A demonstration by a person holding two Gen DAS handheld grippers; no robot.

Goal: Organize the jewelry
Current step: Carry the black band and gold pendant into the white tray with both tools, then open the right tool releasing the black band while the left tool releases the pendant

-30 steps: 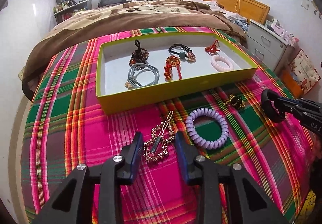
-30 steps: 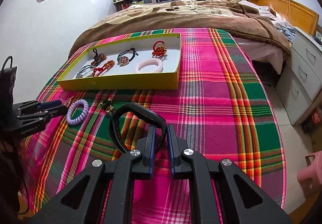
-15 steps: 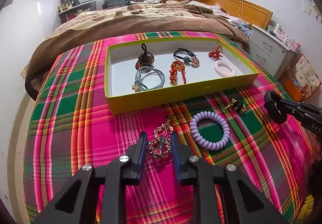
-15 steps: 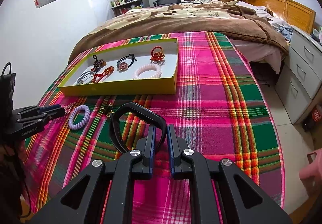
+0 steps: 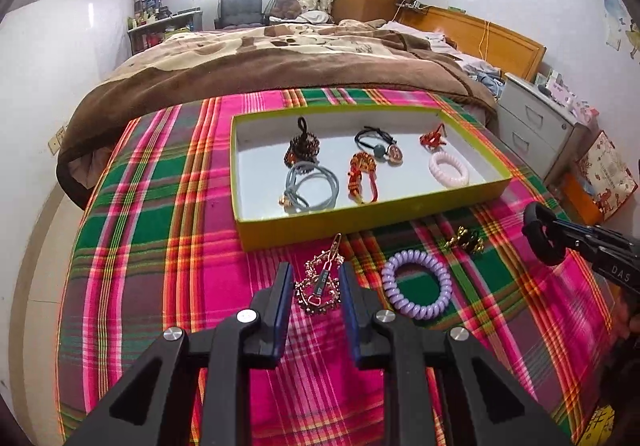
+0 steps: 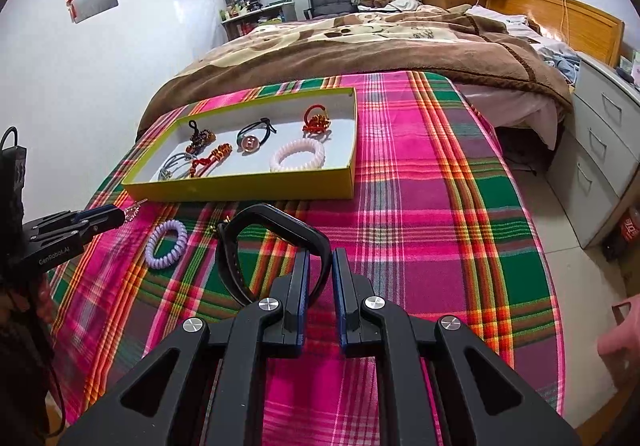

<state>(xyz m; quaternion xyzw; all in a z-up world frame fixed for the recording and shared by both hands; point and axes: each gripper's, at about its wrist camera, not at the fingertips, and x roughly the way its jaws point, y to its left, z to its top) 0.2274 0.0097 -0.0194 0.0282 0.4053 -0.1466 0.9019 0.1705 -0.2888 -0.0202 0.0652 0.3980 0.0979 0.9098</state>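
While the left claw clamps the gold hairpin, the right claw pinches a black band.

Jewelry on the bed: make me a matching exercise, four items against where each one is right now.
Items
1. gold hair clip
2. black band
3. purple coil tie
4. pink coil tie

Places
A. inside the yellow box
B. loose on the plaid blanket
C. between the left gripper's jaws
D. clamped in the right gripper

Pairs: 1-C, 2-D, 3-B, 4-A
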